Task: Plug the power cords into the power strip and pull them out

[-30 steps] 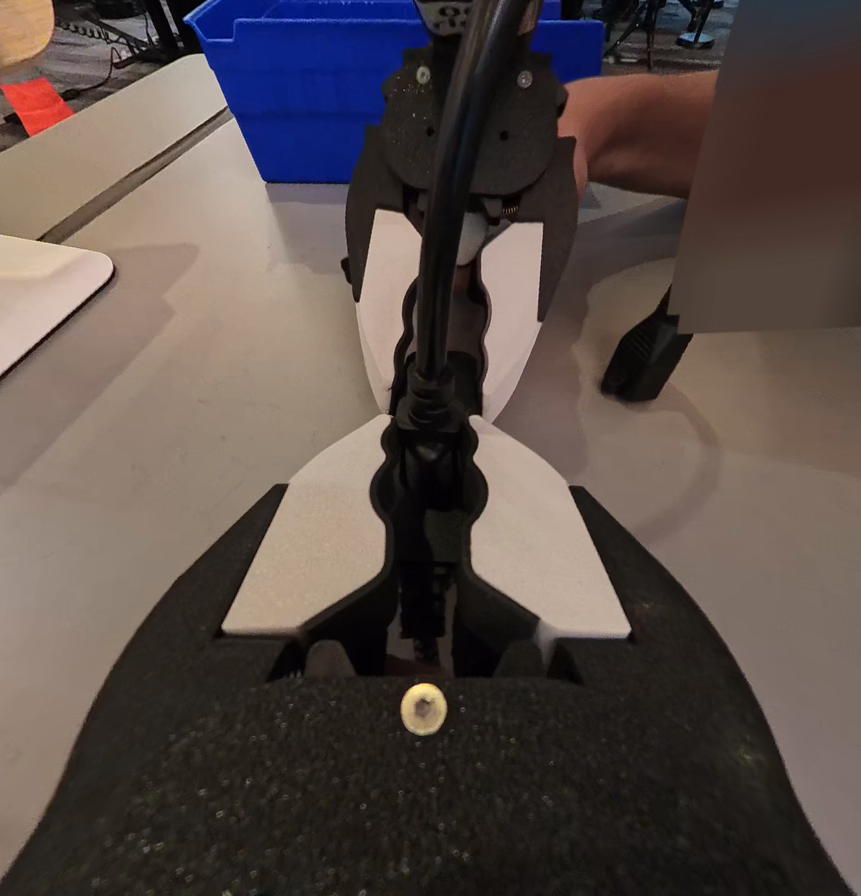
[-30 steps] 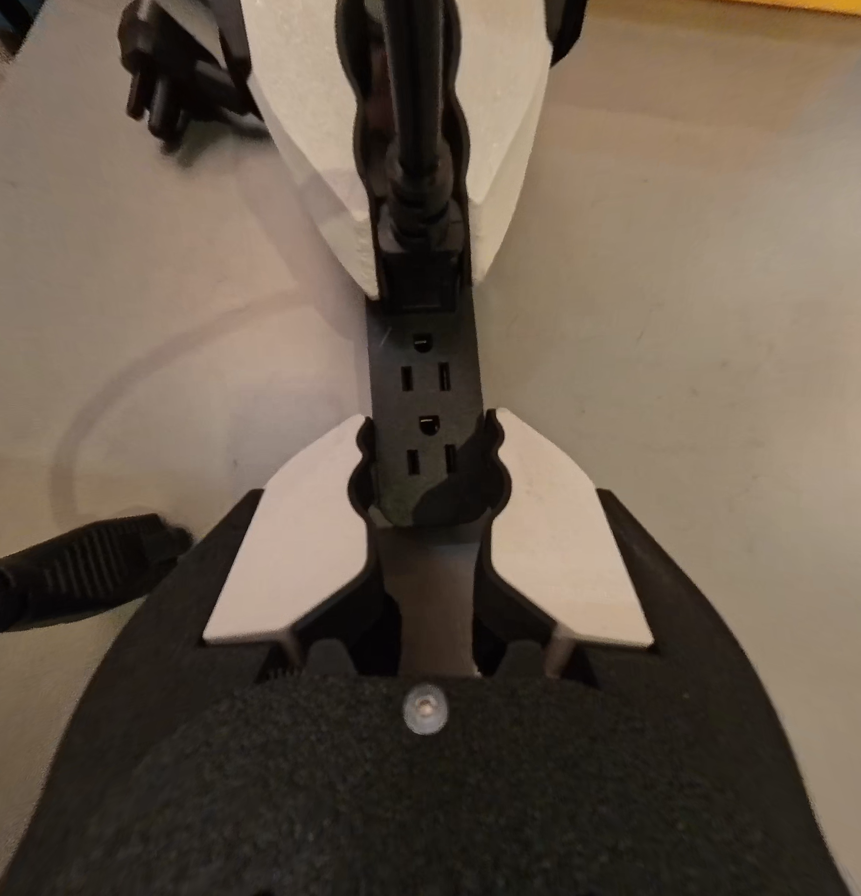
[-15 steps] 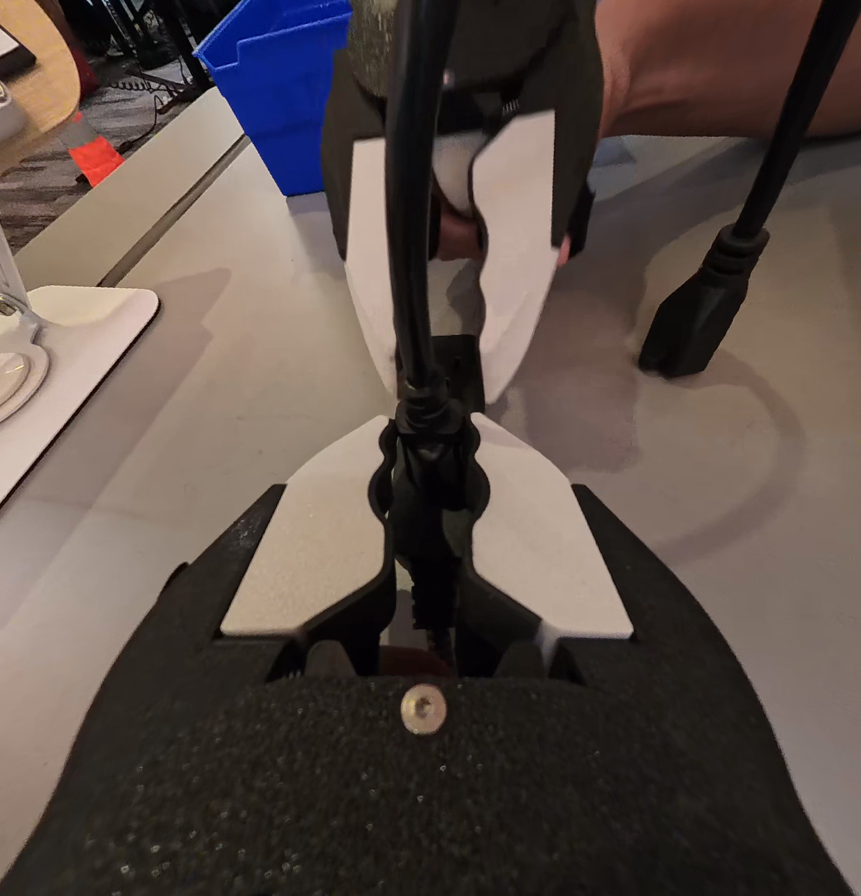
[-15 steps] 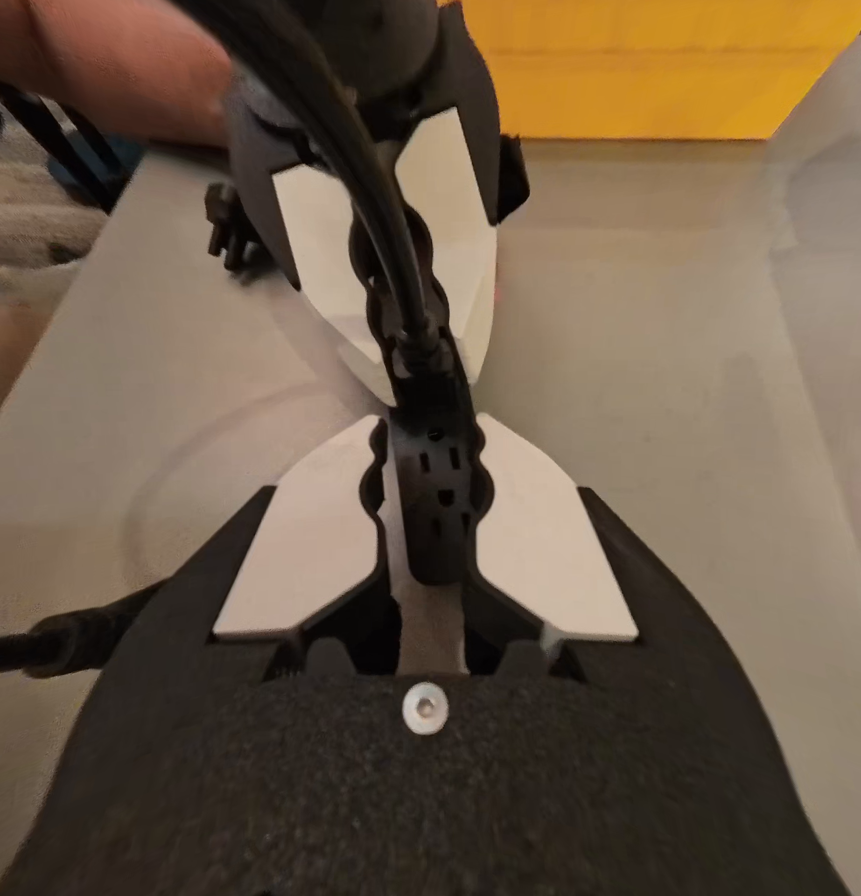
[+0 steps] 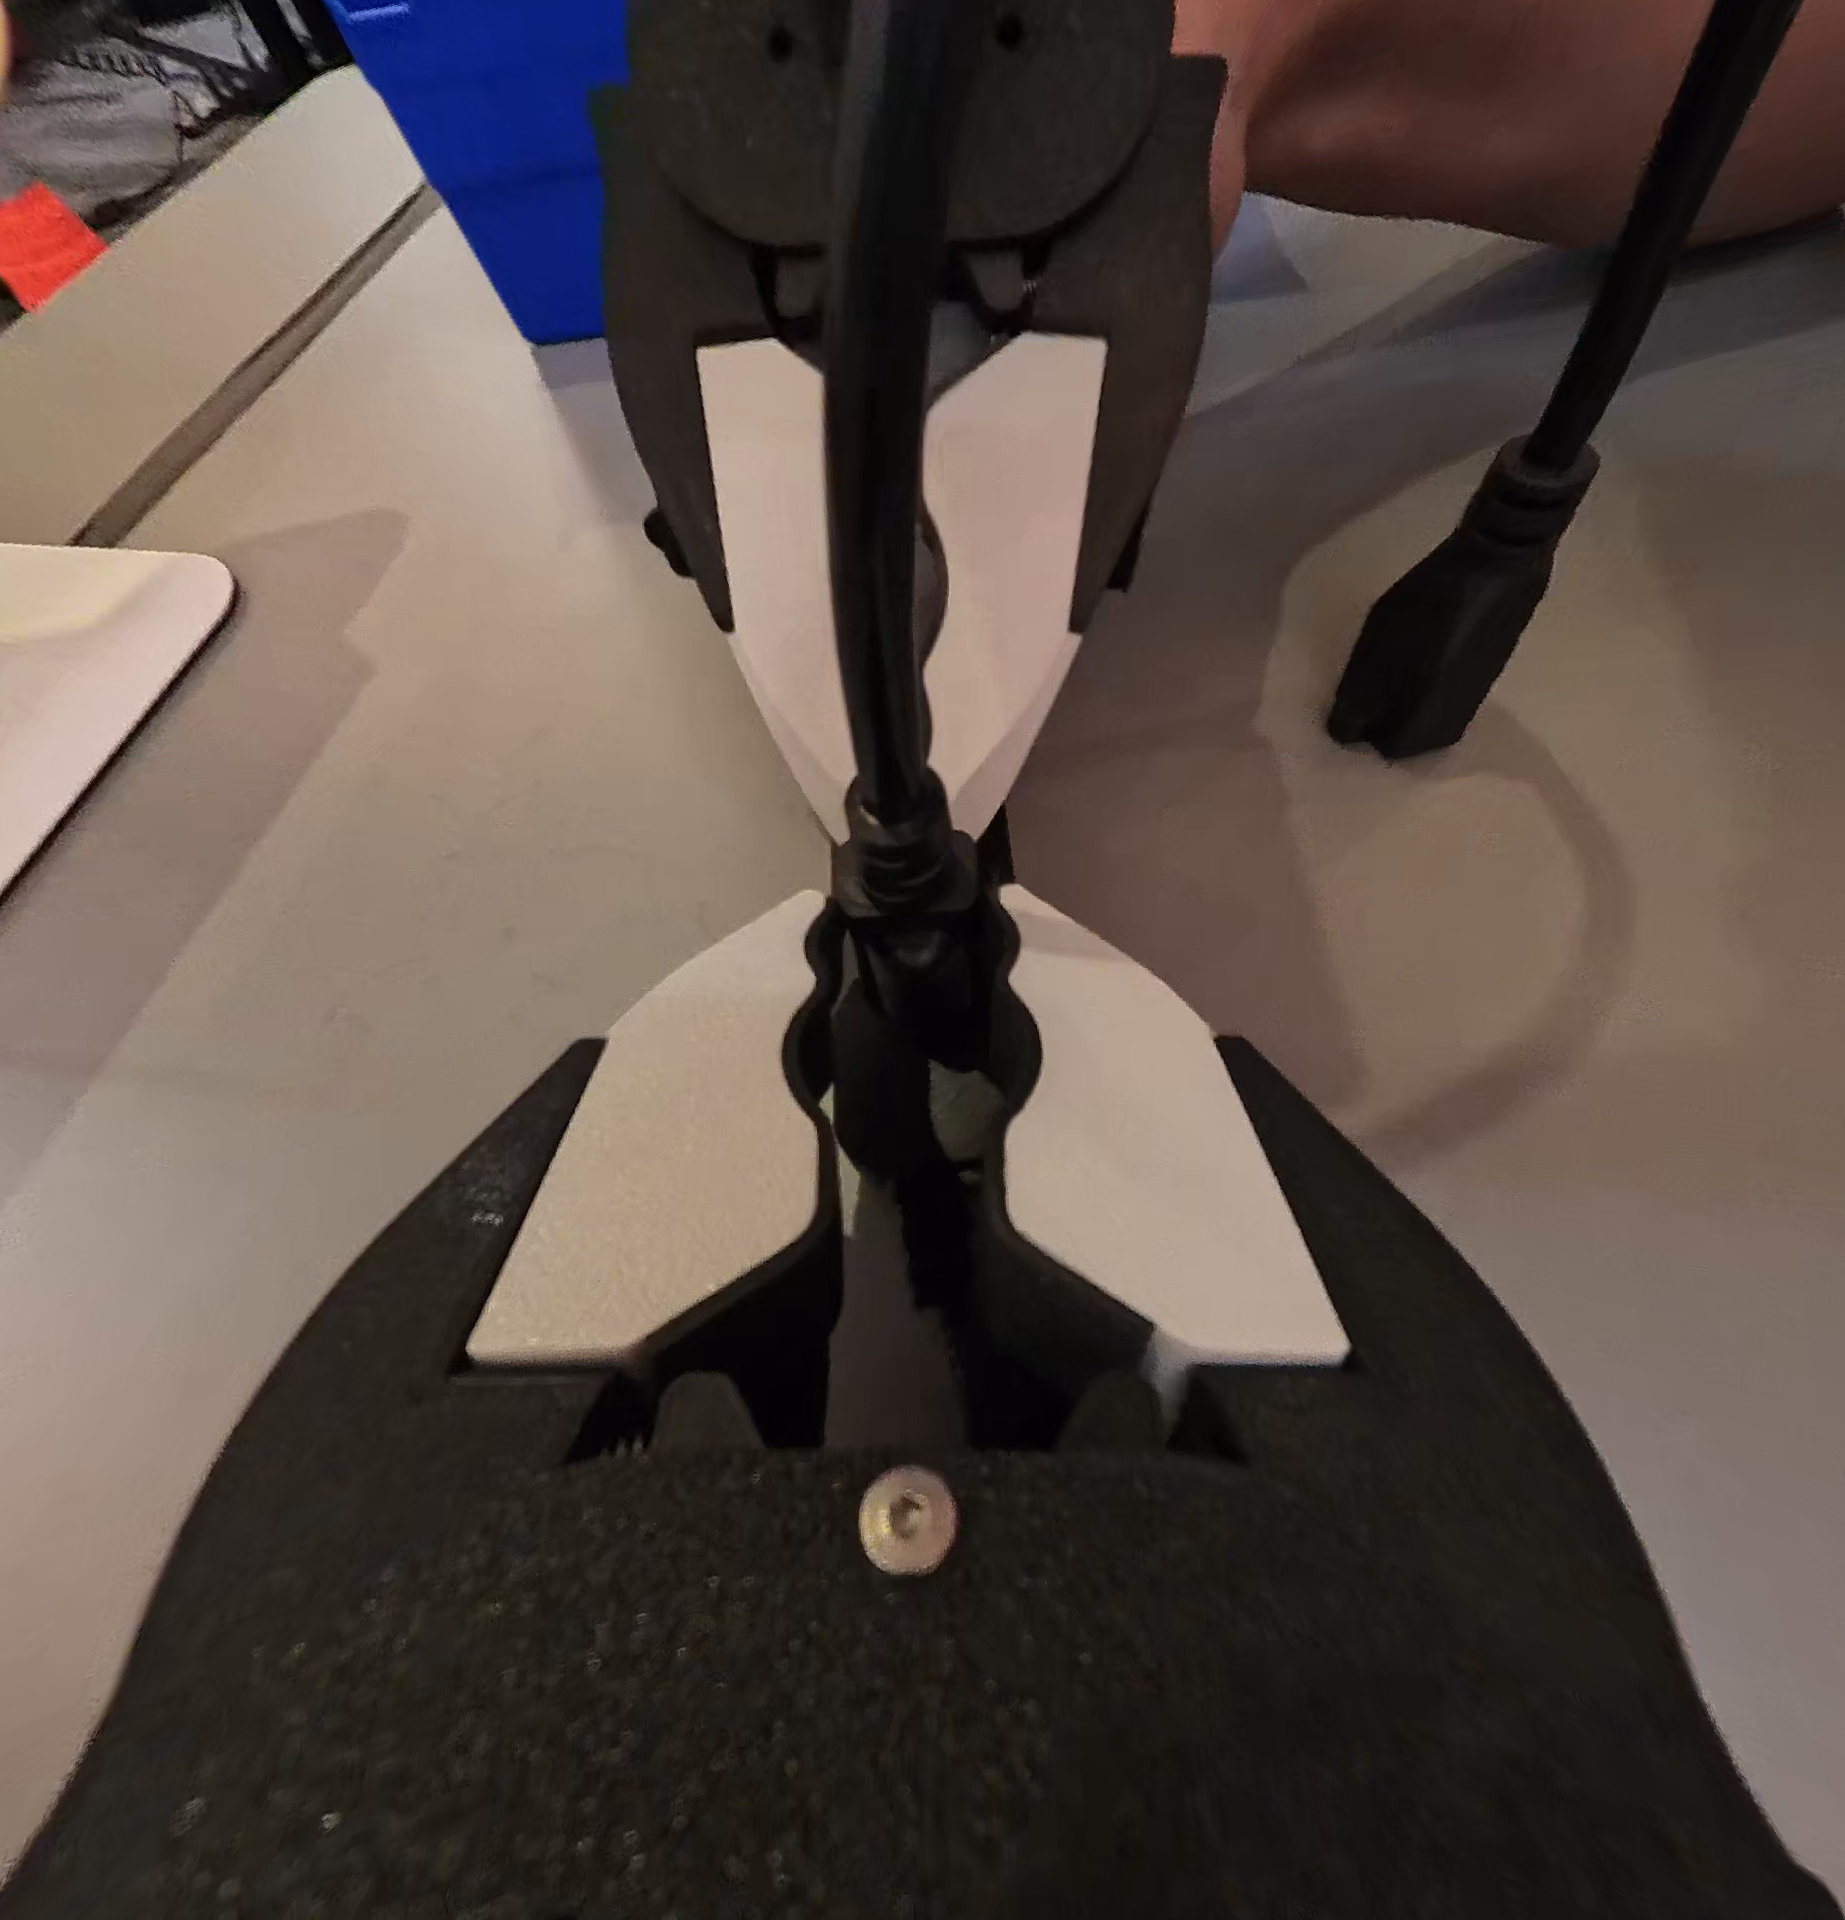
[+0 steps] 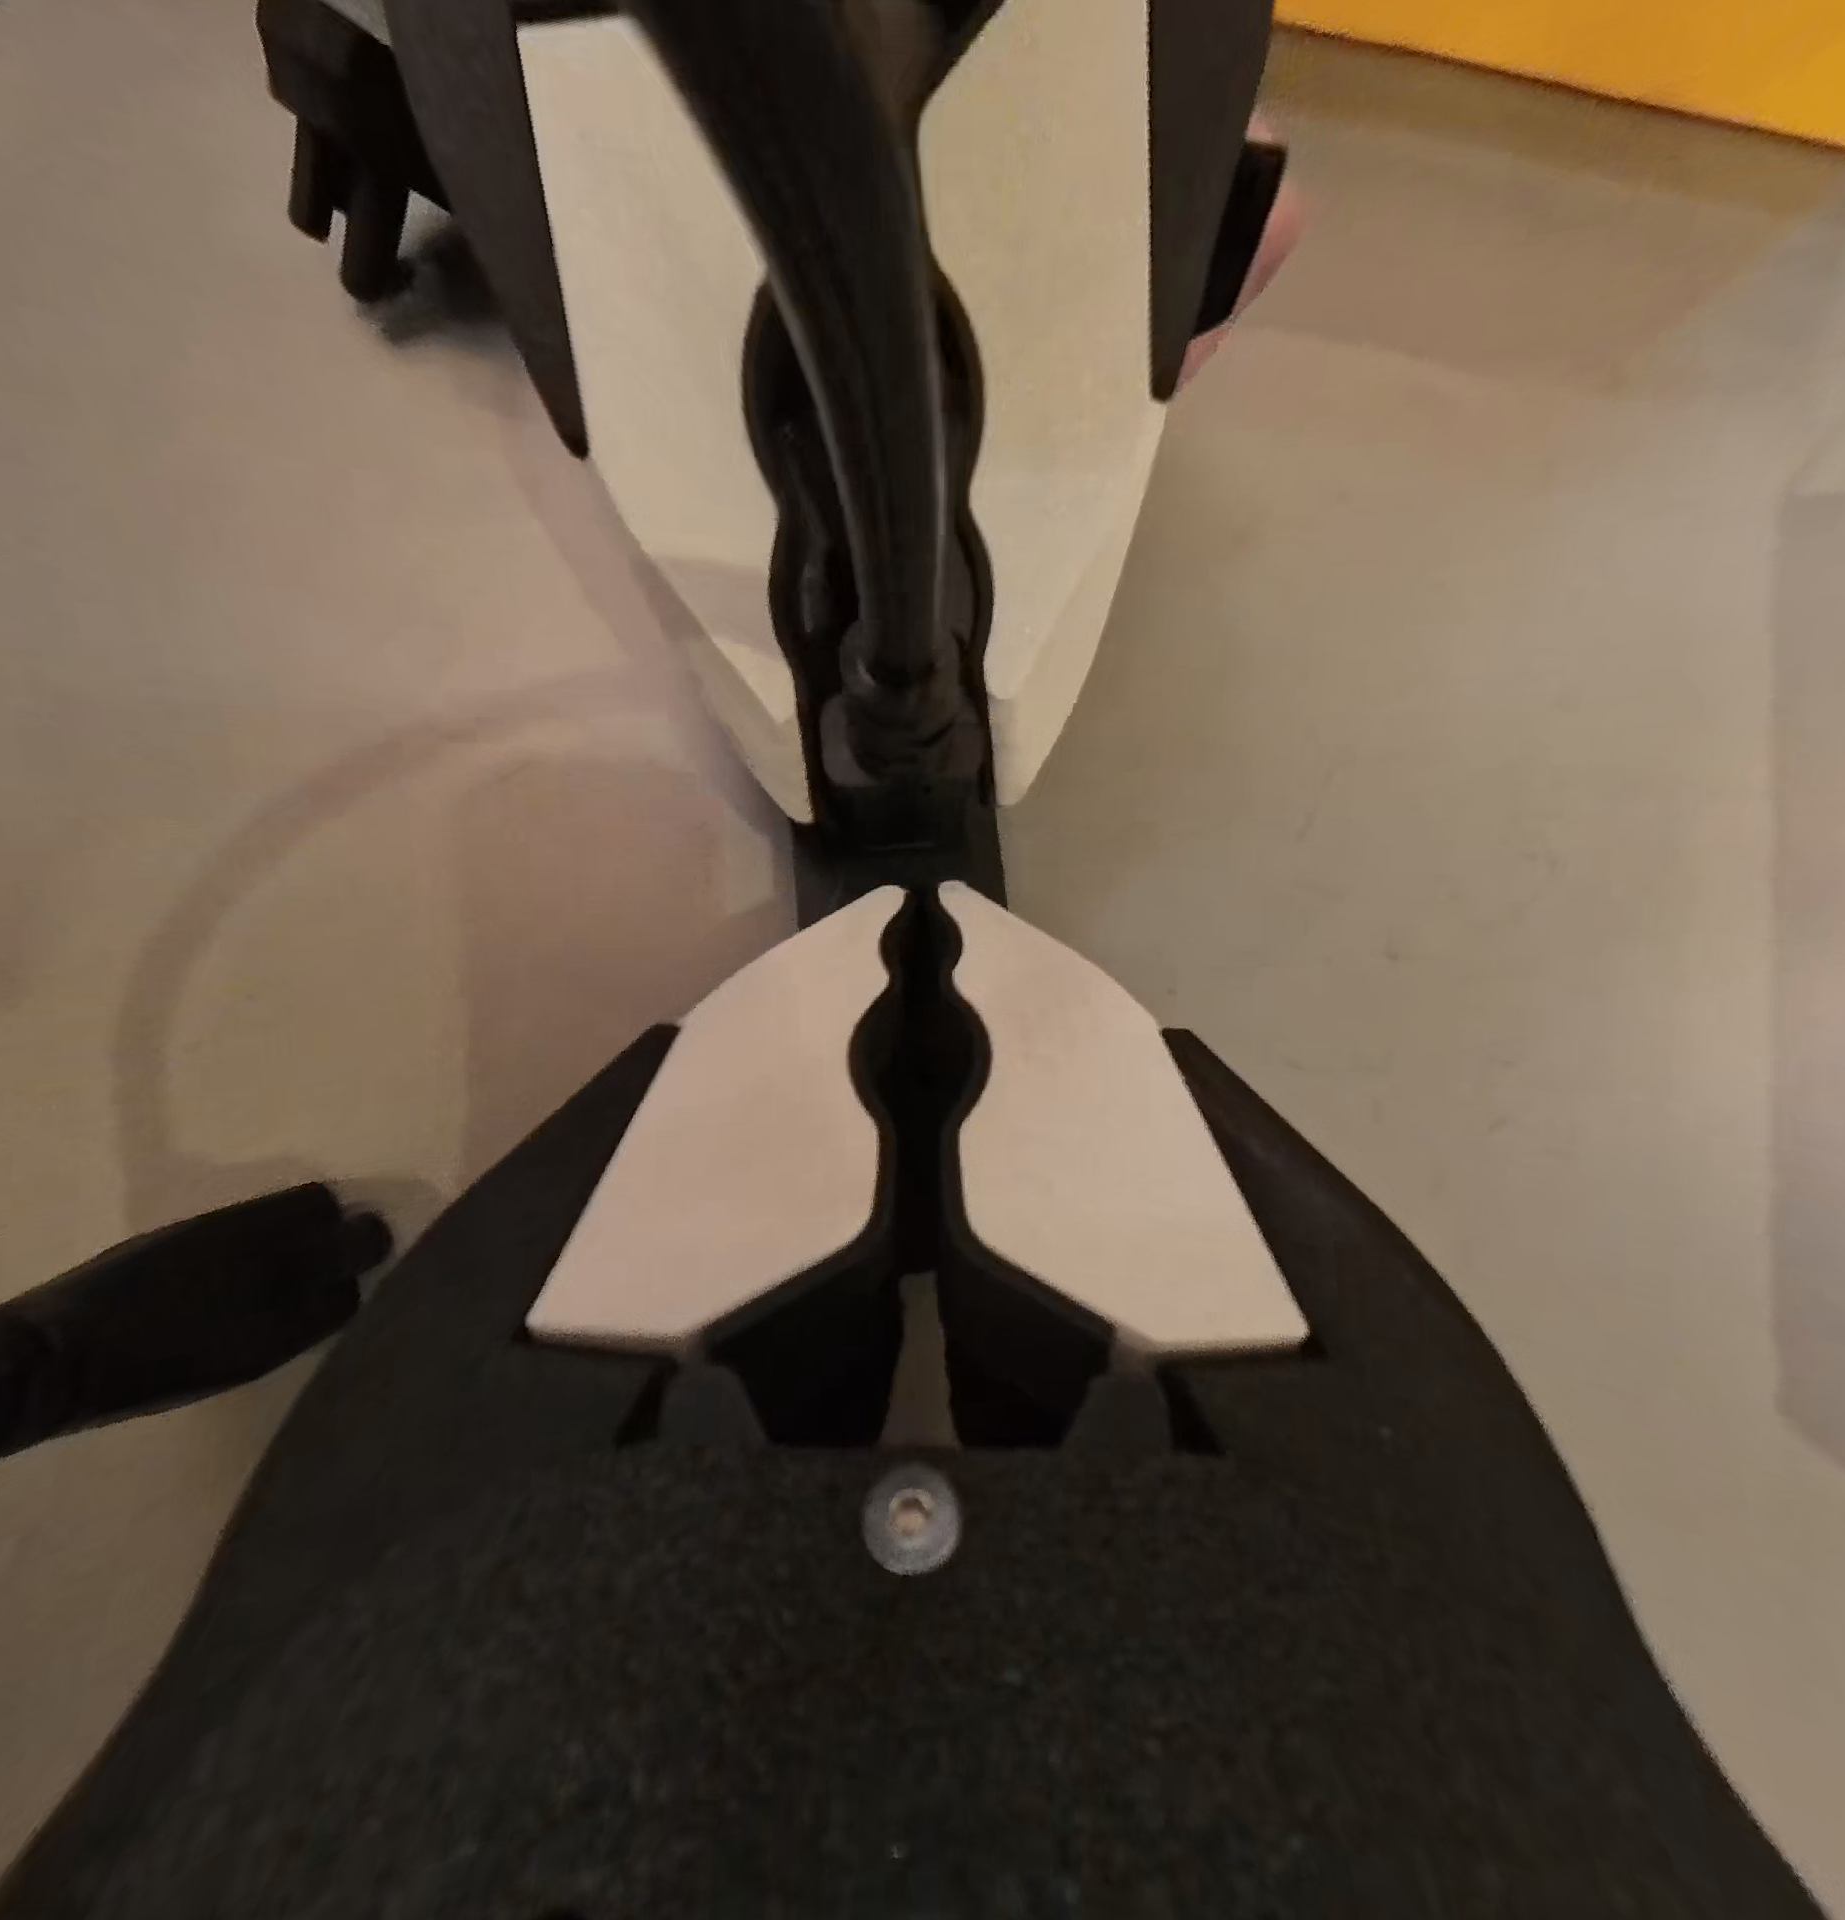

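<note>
- While both grippers face each other tip to tip over the grey table [image 5: 378,935], the left gripper [image 5: 913,997] has its white fingers [image 5: 679,1164] closed on a black plug [image 5: 902,914] seated in the power strip [image 6: 897,847].
- Cord [image 5: 882,468] rises from the plug toward the top of the left wrist view.
- Right gripper [image 6: 923,899]: fingertips almost meeting, a narrow dark slit between them; whether anything is pinched cannot be told.
- Power strip: only a short black end shows, lying on the table between the two sets of fingertips.
- Second black connector [image 5: 1448,634] stands on the table, well to the side.
- Third black plug [image 6: 170,1320] lies at the left edge of the right wrist view.
- Blue bin [image 5: 513,156] sits at the far edge of the table.
</note>
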Demonstrator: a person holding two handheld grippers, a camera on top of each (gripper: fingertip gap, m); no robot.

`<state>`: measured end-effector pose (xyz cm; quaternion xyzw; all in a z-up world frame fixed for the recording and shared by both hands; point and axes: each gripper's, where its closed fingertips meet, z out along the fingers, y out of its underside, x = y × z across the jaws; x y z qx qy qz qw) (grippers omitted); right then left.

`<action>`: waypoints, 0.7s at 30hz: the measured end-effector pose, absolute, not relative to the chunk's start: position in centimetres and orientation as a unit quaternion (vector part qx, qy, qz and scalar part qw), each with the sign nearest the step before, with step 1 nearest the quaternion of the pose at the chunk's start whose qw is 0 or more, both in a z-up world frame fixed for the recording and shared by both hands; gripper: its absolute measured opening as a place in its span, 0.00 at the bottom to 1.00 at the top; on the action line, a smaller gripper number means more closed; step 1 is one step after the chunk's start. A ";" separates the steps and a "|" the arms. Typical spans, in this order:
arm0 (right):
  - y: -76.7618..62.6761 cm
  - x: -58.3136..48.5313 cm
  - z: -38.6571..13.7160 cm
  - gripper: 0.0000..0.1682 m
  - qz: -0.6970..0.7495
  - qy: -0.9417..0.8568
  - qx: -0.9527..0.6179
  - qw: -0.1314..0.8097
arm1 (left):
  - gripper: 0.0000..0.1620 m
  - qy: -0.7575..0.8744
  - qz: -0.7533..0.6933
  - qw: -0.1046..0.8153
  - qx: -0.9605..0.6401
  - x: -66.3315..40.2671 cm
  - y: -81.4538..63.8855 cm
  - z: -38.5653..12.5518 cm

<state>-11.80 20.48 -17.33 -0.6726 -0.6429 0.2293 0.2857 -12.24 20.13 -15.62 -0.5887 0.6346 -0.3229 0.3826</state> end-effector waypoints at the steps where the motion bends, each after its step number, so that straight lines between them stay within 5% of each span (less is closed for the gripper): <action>1: 20.5 -11.8 -17.4 0.01 0.231 -0.646 -0.672 0.278 | 0.15 0.636 -0.328 0.375 -0.590 -12.4 20.1 -15.7; 21: 20.3 -11.6 -17.5 0.01 0.241 -0.640 -0.692 0.231 | 0.12 0.622 -0.337 0.372 -0.600 -12.2 20.1 -15.4</action>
